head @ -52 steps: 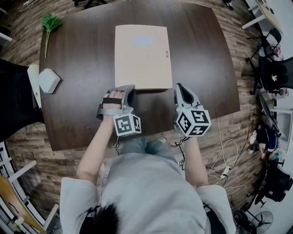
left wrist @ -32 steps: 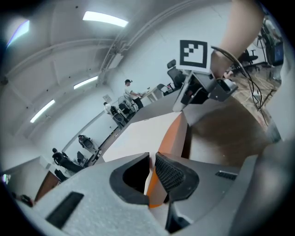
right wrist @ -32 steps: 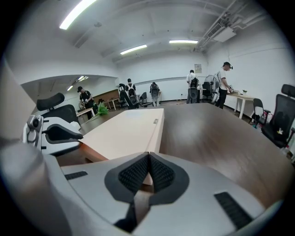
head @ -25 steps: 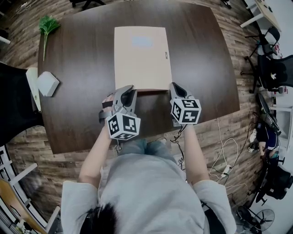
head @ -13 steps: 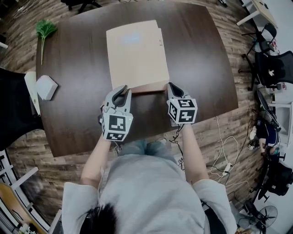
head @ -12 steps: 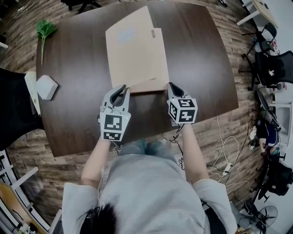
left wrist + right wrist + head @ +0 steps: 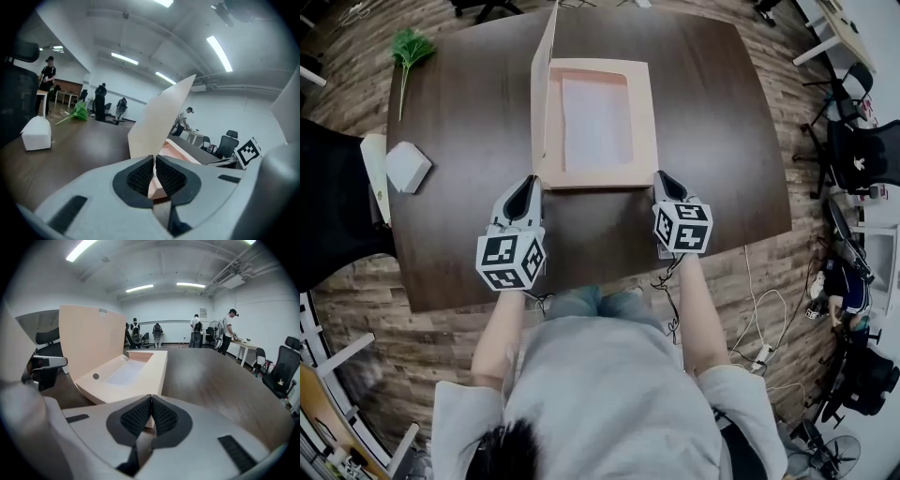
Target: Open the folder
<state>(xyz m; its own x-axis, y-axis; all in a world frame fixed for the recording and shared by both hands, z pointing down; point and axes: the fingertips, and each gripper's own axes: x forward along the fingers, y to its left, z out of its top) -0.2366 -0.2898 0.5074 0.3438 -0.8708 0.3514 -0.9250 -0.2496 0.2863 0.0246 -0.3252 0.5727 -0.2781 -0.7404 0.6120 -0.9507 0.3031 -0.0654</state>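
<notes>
A beige box folder (image 7: 642, 122) lies in the middle of the dark wooden table (image 7: 722, 141), with a white sheet (image 7: 596, 122) inside its tray. Its cover (image 7: 546, 84) stands upright along the left side. My left gripper (image 7: 525, 180) is at the cover's near corner. In the left gripper view its jaws (image 7: 154, 161) are closing, with the cover's (image 7: 161, 117) thin edge pinched between the pads. My right gripper (image 7: 664, 176) is shut at the tray's near right corner. In the right gripper view its pads (image 7: 151, 401) meet just before the tray (image 7: 140, 373), and the raised cover (image 7: 91, 341) is to the left.
A small white box (image 7: 408, 167) sits near the table's left edge, and a green sprig (image 7: 411, 47) lies at the far left corner. Both also show in the left gripper view, the box (image 7: 35, 133) and the sprig (image 7: 77, 112). Office chairs (image 7: 862, 150) stand to the right.
The cover has swung up from flat on the tray to upright on the left. My left gripper moved left and rolled over with the cover's corner. The right gripper stayed put.
</notes>
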